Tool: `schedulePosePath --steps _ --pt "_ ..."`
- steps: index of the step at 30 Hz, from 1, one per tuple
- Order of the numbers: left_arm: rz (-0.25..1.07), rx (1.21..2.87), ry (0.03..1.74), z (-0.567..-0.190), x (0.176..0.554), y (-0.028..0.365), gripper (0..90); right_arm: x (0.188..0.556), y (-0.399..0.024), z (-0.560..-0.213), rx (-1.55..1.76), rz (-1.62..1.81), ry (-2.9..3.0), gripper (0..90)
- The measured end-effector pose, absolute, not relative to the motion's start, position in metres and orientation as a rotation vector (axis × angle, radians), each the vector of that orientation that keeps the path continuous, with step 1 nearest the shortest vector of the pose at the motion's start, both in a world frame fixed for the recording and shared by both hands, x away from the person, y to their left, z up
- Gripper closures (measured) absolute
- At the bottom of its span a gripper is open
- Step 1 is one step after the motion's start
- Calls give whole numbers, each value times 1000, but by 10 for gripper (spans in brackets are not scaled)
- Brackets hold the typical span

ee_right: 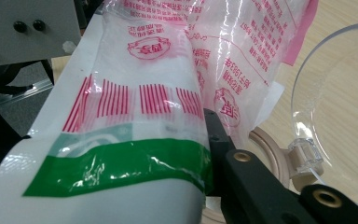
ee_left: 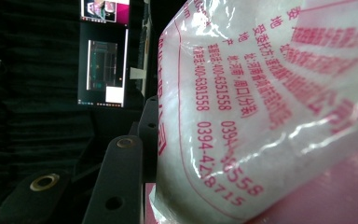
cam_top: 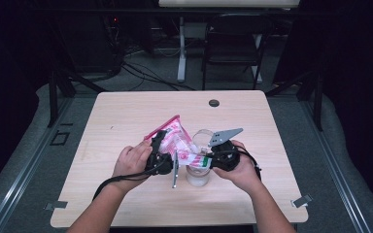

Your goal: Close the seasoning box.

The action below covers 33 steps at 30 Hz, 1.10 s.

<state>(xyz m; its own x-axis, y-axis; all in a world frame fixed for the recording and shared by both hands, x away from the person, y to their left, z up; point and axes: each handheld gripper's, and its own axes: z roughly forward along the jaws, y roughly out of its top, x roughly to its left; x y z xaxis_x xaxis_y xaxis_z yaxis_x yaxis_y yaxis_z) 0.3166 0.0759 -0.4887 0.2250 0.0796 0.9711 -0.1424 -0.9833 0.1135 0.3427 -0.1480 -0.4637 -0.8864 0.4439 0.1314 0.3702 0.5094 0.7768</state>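
A clear plastic bag (cam_top: 178, 141) with pink print and white powder hangs tilted between both grippers. My left gripper (cam_top: 166, 139) is shut on its upper part; one black finger (ee_left: 119, 182) lies against the bag (ee_left: 270, 107). My right gripper (cam_top: 202, 160) is shut on the lower end, which carries a green stripe (ee_right: 121, 163), with a black finger (ee_right: 242, 177) beside it. Below the bag stands a clear jar (cam_top: 197, 175) with its hinged round lid (ee_right: 340, 112) swung open.
The pale wooden table (cam_top: 126, 111) has a dark cable hole (cam_top: 214, 103) near its far edge. A black folding chair (cam_top: 235, 43) and a white desk leg (cam_top: 181, 48) stand on the floor behind the table.
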Motion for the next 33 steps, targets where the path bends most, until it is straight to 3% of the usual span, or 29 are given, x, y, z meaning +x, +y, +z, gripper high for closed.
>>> schedulePosePath --steps 33 --pt "1898 2292 -132 -482 316 72 648 345 -148 -469 719 1309 2682 900"
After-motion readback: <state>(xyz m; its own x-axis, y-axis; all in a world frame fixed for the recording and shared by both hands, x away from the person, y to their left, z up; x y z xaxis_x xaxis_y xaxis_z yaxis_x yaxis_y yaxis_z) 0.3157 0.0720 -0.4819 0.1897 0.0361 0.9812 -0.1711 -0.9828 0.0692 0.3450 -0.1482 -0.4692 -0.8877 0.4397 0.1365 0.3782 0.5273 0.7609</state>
